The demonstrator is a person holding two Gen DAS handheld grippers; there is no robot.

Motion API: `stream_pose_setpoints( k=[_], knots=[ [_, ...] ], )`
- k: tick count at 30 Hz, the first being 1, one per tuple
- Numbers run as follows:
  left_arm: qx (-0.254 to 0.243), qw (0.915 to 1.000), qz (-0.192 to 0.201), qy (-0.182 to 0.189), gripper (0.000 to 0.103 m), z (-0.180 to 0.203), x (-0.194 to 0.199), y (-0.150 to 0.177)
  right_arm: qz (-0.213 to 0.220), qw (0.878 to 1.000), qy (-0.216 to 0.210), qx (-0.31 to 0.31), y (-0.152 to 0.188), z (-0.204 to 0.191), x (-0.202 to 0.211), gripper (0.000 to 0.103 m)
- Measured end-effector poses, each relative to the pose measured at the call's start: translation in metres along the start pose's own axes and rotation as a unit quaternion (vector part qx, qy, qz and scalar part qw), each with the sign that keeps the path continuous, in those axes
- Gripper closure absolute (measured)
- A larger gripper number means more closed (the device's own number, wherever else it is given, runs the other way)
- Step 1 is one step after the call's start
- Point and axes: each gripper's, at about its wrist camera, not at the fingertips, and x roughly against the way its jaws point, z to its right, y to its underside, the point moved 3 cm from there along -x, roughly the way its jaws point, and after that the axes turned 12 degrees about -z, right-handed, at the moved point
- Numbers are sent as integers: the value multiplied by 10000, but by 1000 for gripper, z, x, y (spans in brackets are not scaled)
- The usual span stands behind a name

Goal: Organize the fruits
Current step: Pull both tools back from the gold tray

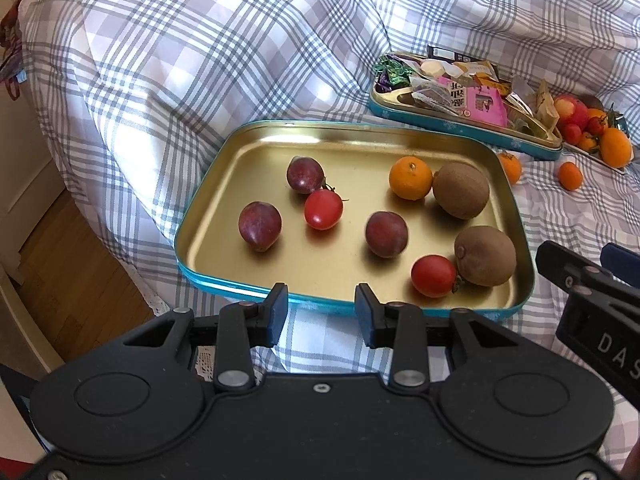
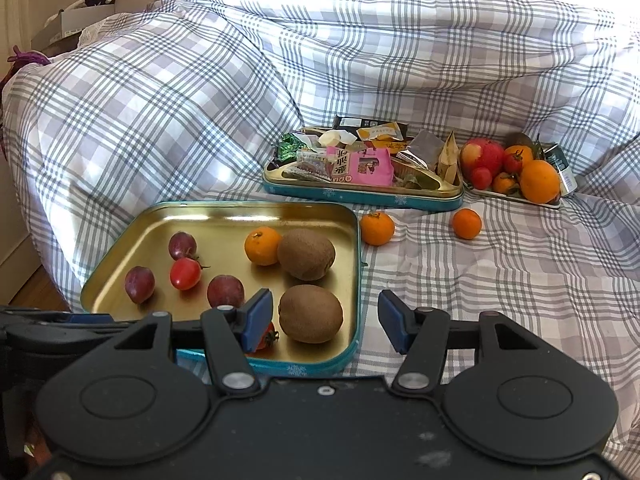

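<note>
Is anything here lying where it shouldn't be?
Yes: two small oranges lie loose on the checked bedcover, outside the gold tray holding the sorted fruit.

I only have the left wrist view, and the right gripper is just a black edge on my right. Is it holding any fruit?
Observer: No. The right gripper is open, with nothing between its blue pads, above the near right corner of the gold tin tray with the teal rim.
Operator: What is behind the fruit pile at the far right?
Observer: A dark green can stands at the right end of the white plate, beside the large orange.
</note>
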Motion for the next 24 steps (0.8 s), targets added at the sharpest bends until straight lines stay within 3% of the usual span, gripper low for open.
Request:
stream_pose_setpoints(
  k=[10,24],
  knots=[
    [-121,9999,-2,-63,57,8,6,11,131,9998,-19,-125,15,10,14,42],
    [-158,9997,-160,-93,58,18,-6,21,-44,9998,46,-211,34,17,6,42]
  ],
)
